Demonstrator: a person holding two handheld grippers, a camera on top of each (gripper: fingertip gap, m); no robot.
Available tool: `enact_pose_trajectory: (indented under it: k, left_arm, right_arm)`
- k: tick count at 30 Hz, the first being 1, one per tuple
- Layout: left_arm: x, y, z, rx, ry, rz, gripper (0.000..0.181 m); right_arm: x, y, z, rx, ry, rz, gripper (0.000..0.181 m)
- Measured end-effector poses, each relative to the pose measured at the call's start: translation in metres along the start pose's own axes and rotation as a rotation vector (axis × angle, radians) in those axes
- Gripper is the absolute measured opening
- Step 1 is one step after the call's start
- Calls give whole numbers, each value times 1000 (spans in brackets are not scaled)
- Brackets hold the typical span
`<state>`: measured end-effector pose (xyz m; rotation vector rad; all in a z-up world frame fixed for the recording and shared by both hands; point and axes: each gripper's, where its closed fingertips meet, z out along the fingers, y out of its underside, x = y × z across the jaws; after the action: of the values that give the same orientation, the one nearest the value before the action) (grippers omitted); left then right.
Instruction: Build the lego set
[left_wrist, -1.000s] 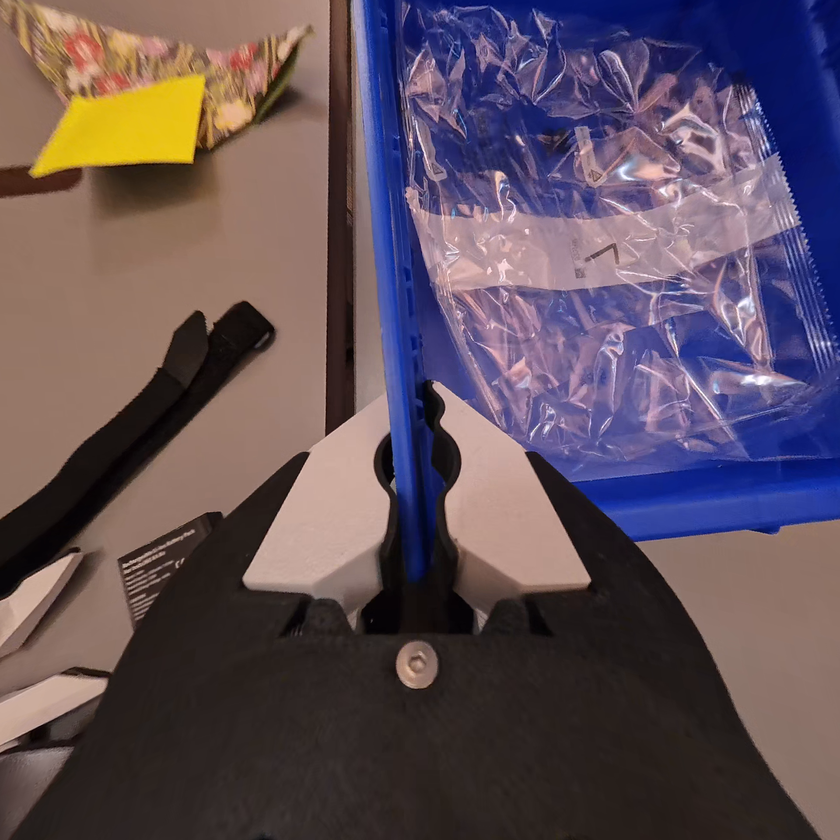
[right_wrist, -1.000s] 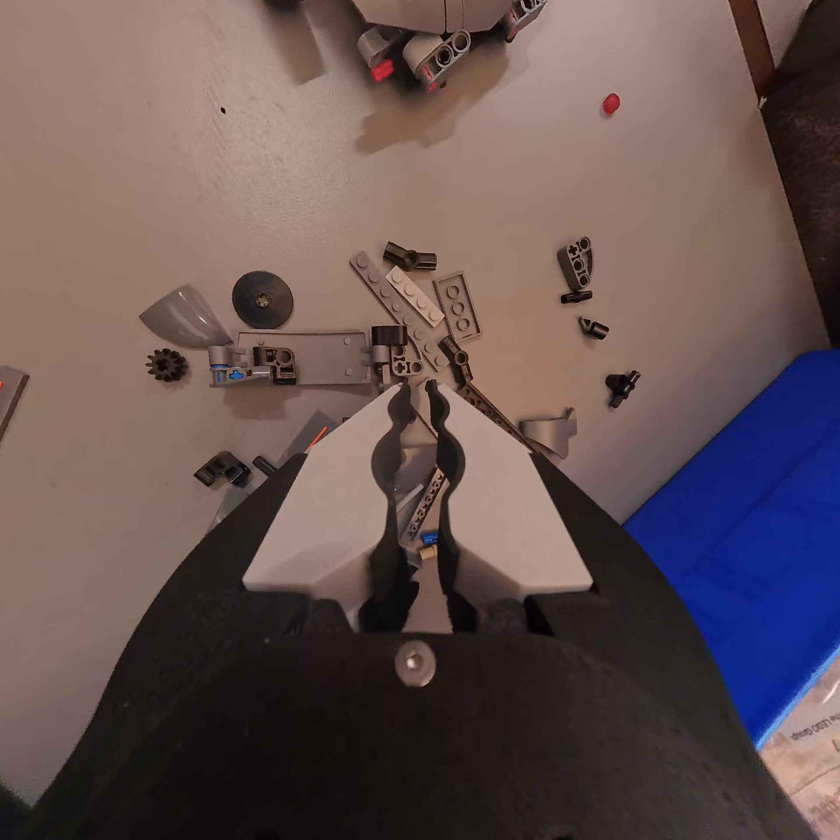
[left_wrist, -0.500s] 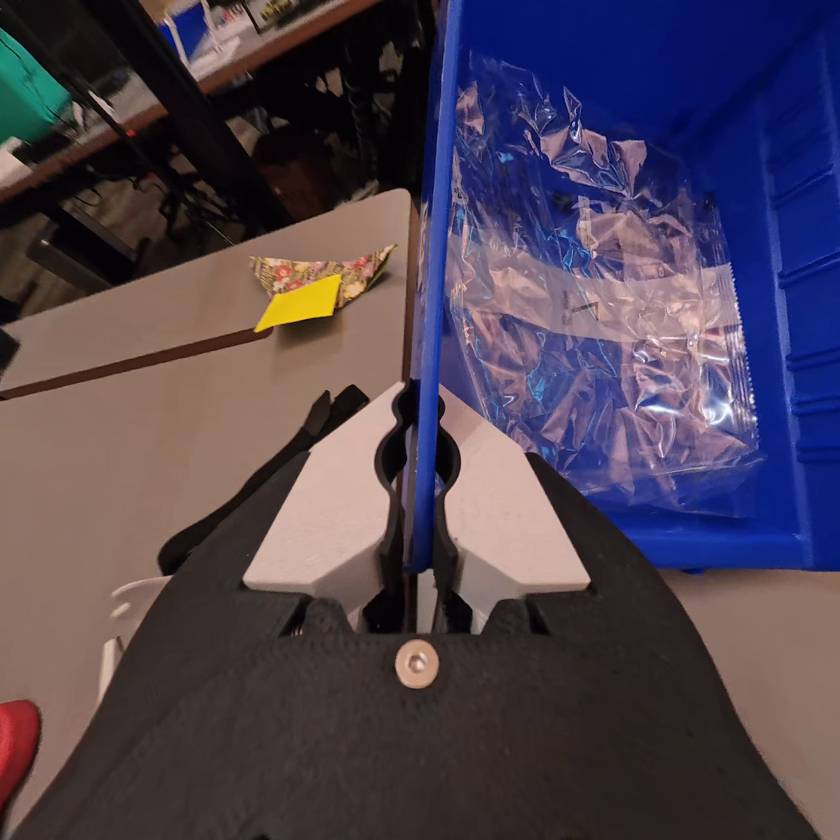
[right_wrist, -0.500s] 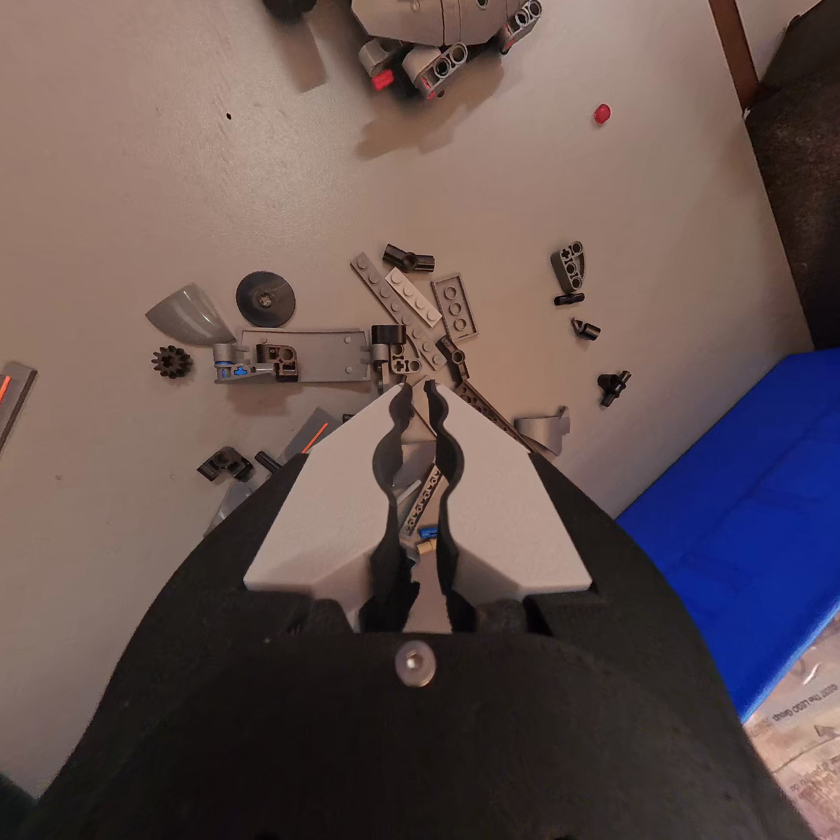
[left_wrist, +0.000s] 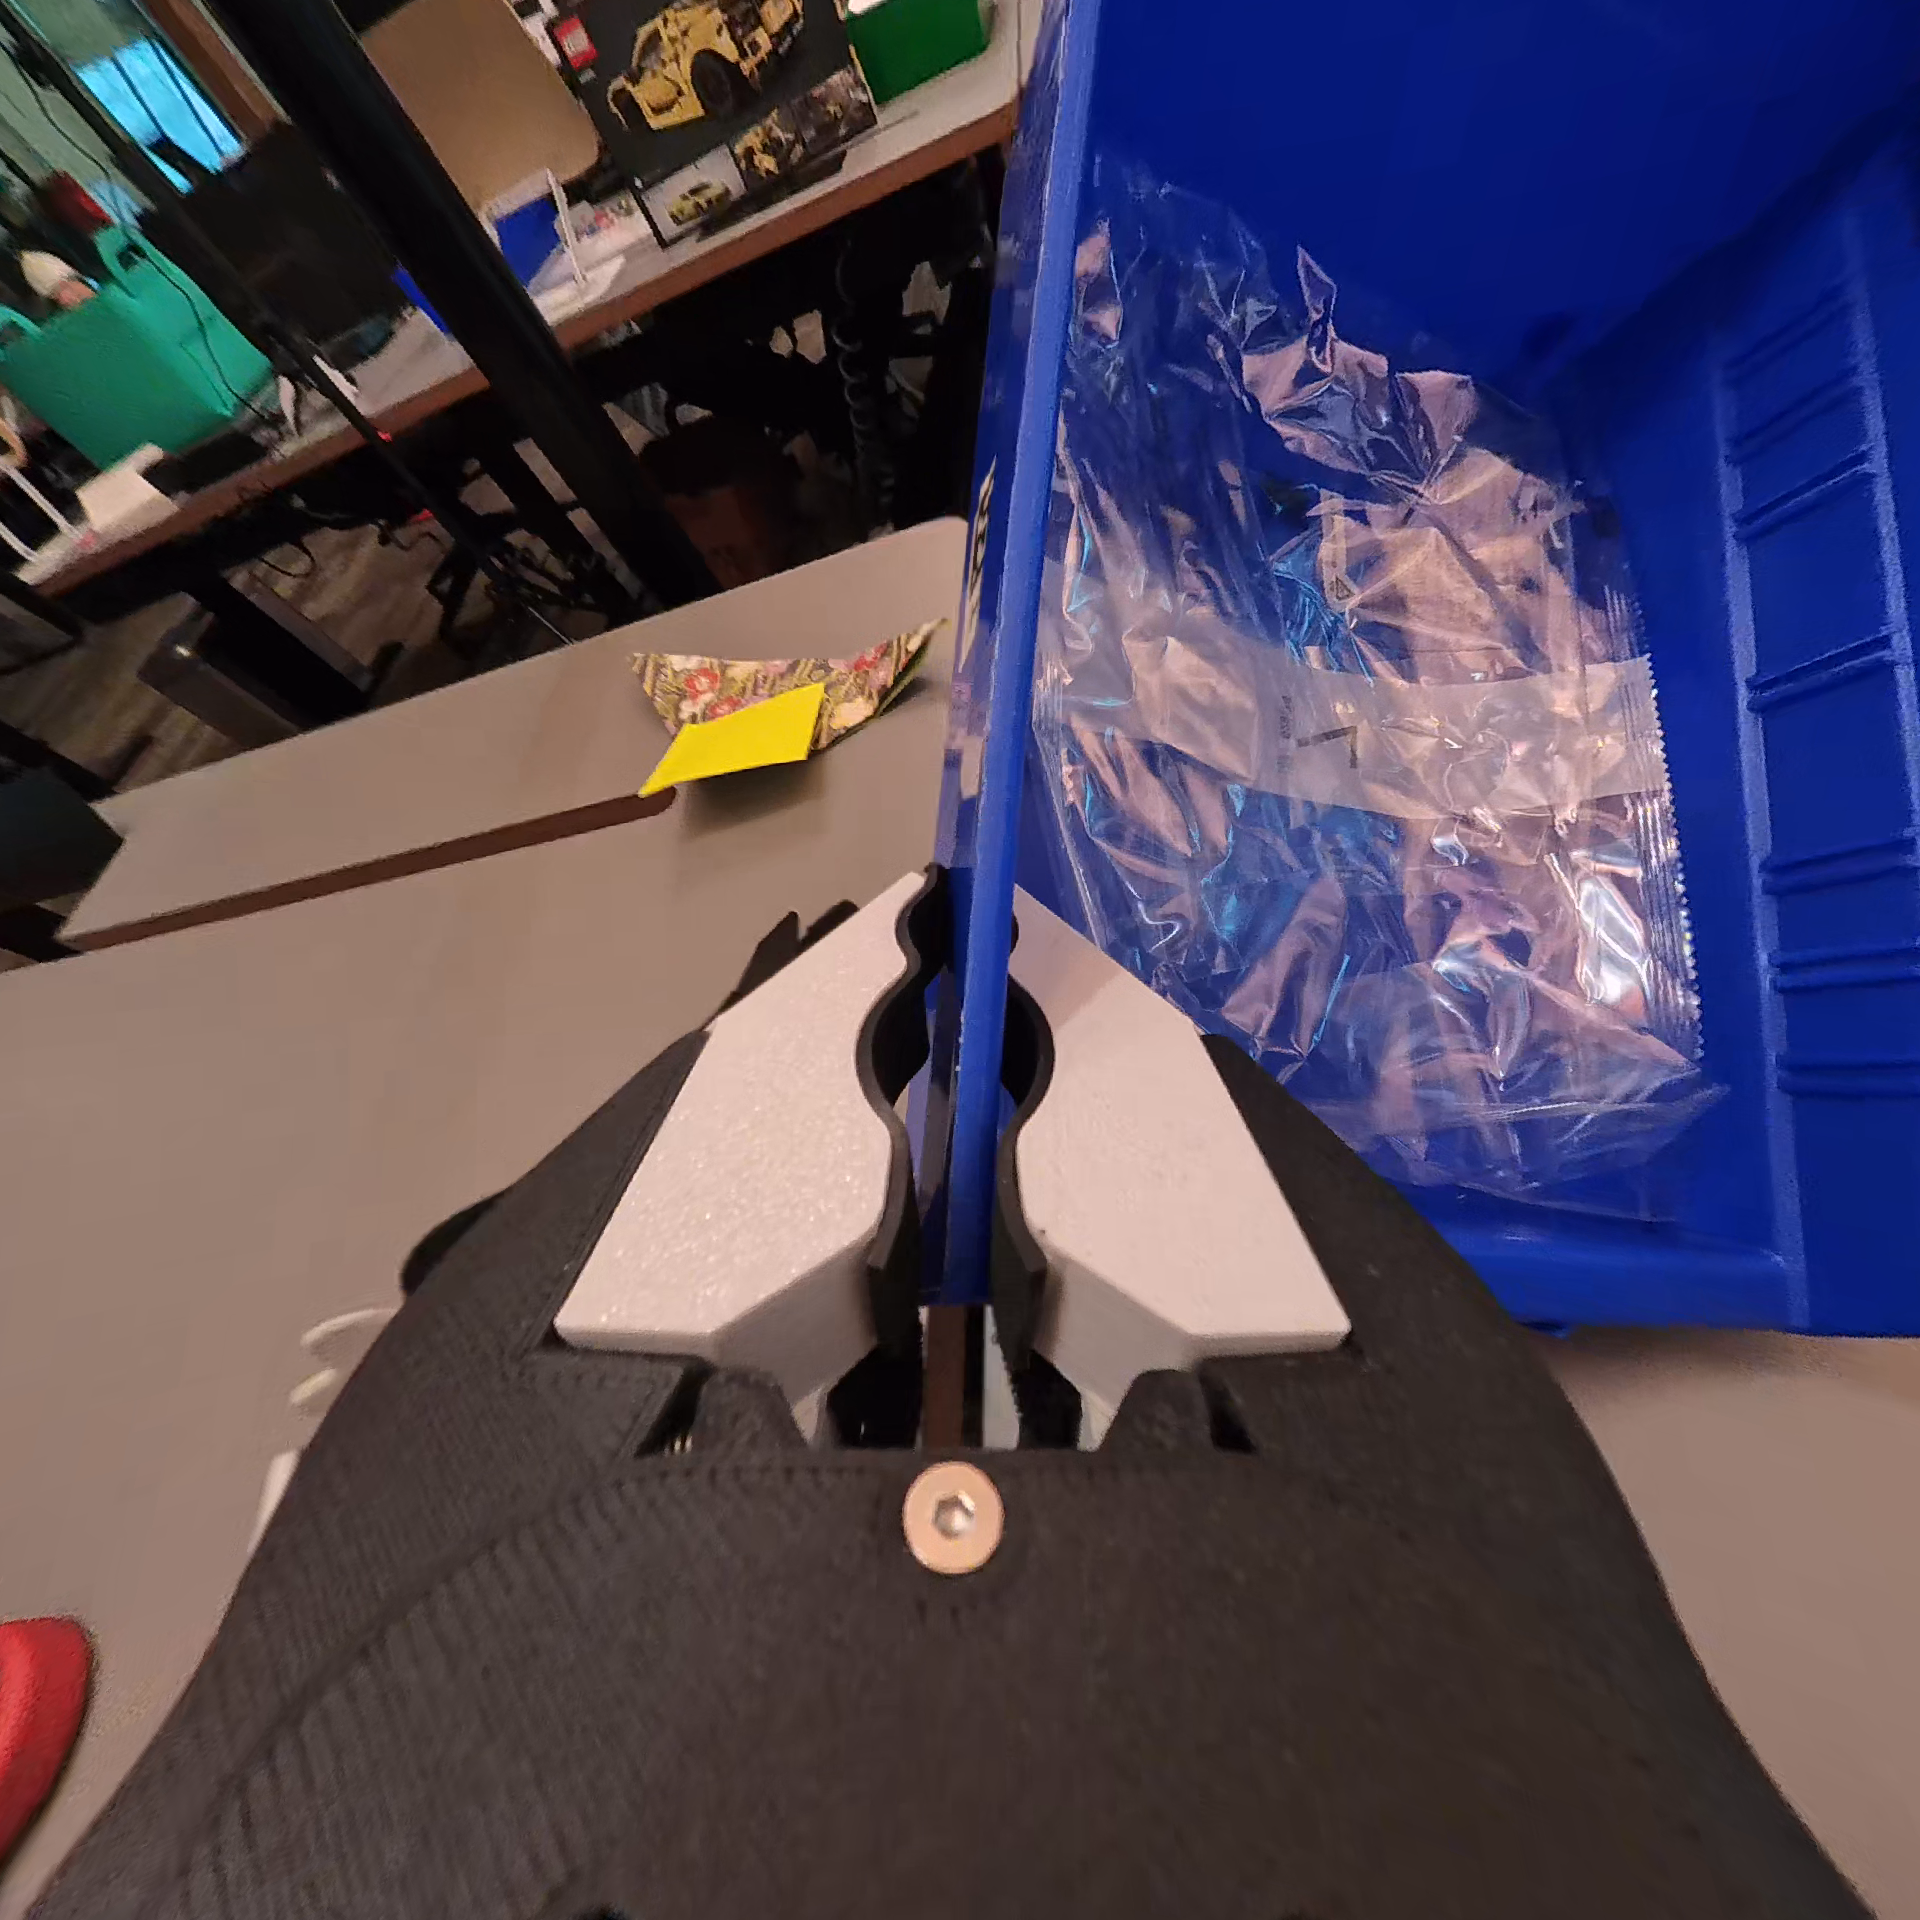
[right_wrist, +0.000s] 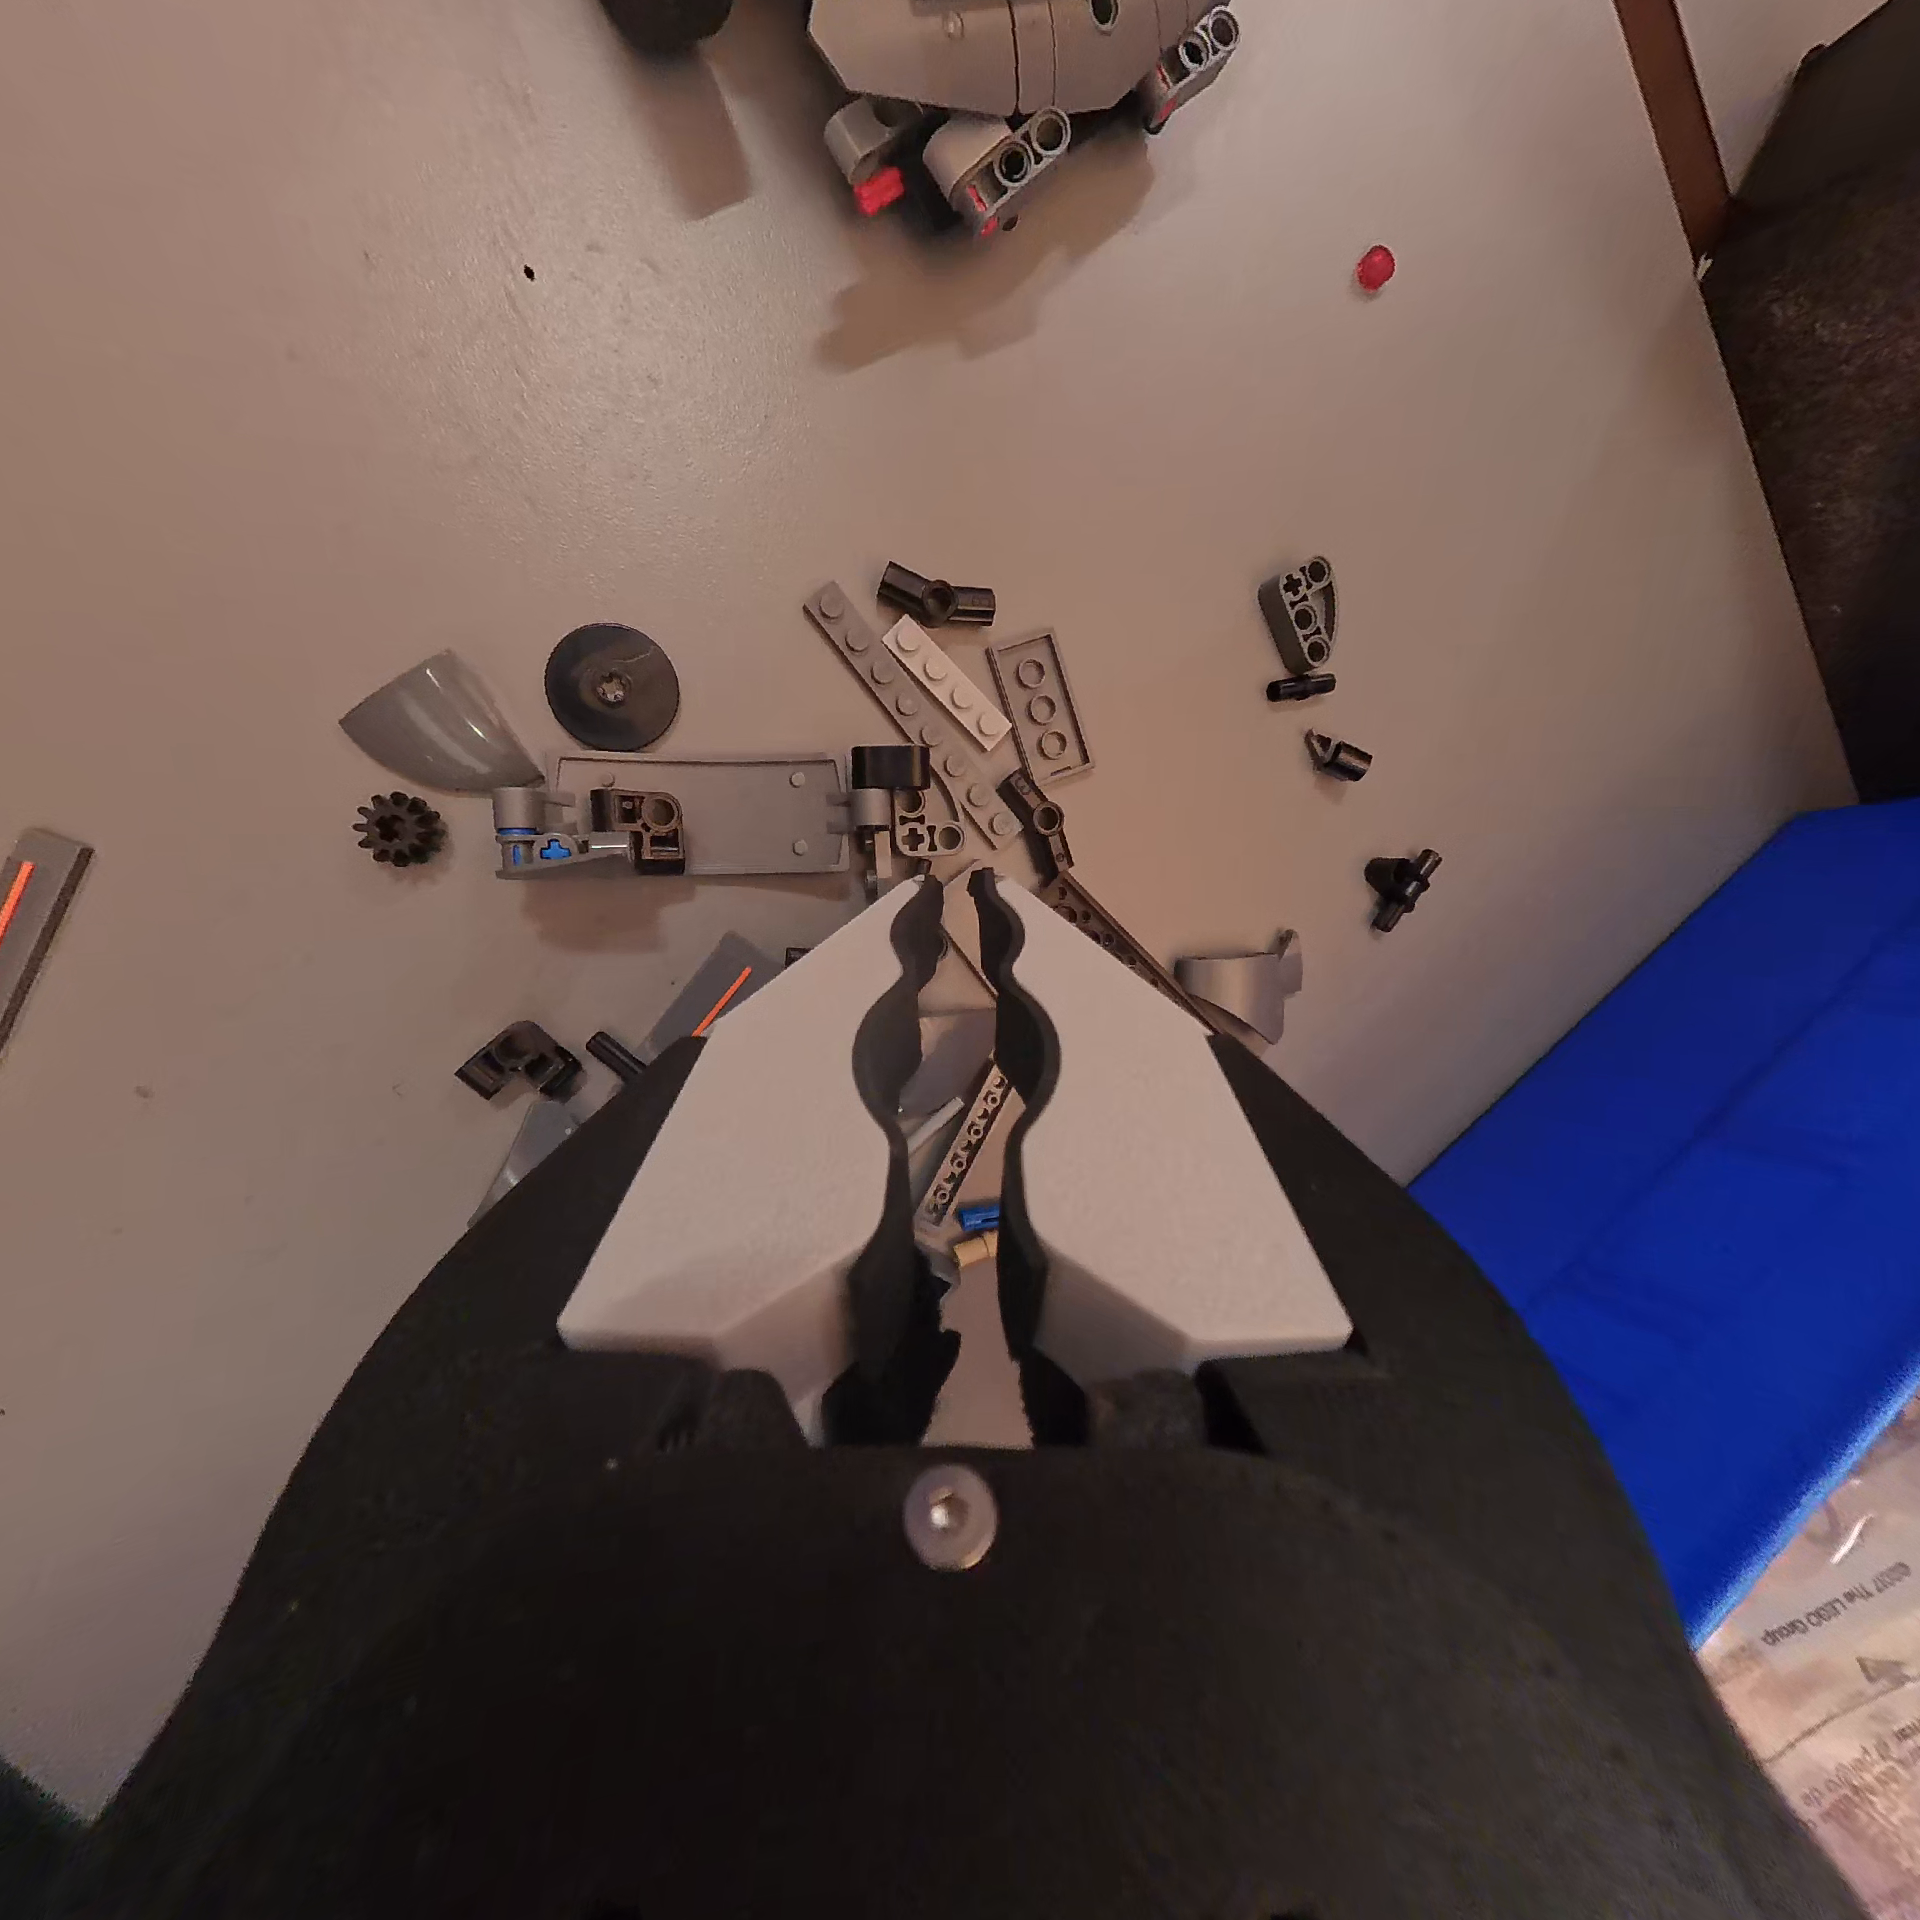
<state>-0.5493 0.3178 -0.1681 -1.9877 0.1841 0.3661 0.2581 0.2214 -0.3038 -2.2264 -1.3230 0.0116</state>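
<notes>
My left gripper (left_wrist: 971, 896) is shut on the side wall of a blue bin (left_wrist: 1013, 623), with one finger outside and one inside. A crumpled clear plastic bag (left_wrist: 1351, 831) lies in the bin. My right gripper (right_wrist: 958, 881) hovers above loose grey and black lego pieces on the table, its jaws nearly together and holding nothing. Below it lie a flat grey panel (right_wrist: 727, 810), studded plates (right_wrist: 914, 707), a black dish (right_wrist: 611, 686) and a small gear (right_wrist: 400, 828). A partly built grey model (right_wrist: 997, 94) sits at the far edge.
The blue bin also shows at the right in the right wrist view (right_wrist: 1714, 1195), with a printed booklet (right_wrist: 1839, 1714) beside it. A red stud (right_wrist: 1375, 267) lies alone. Folded patterned paper with a yellow flap (left_wrist: 748, 727) lies left of the bin. Other tables stand behind. The tips of one gripper are about 85 cm away from the tips of the other. My right gripper's tips are some 7 cm from the black dish (right_wrist: 611, 686). It is some 10 cm from my right tips to the small gear (right_wrist: 400, 828).
The left gripper has tipped upward with the bin wall in its grip, so the room behind now shows. The right gripper has barely moved.
</notes>
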Motion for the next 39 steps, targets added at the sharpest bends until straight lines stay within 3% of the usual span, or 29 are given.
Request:
enact_pose_trajectory:
  k: [17,29,35,39]
  left_arm:
    - [34,39,48,-222,194,-329,2]
    - [58,62,63,-284,248,-352,2]
    - [43,50,51,-221,201,-337,48]
    - [39,-3,8,-71,146,-144,60]
  right_arm:
    - [-7,-2,1,-5,-22,-18,5]
    - [-11,-5,0,-1,-32,-31,6]
    - [-11,-6,-1,3,-27,-34,6]
    - [-9,-9,-4,18,-18,-27,6]
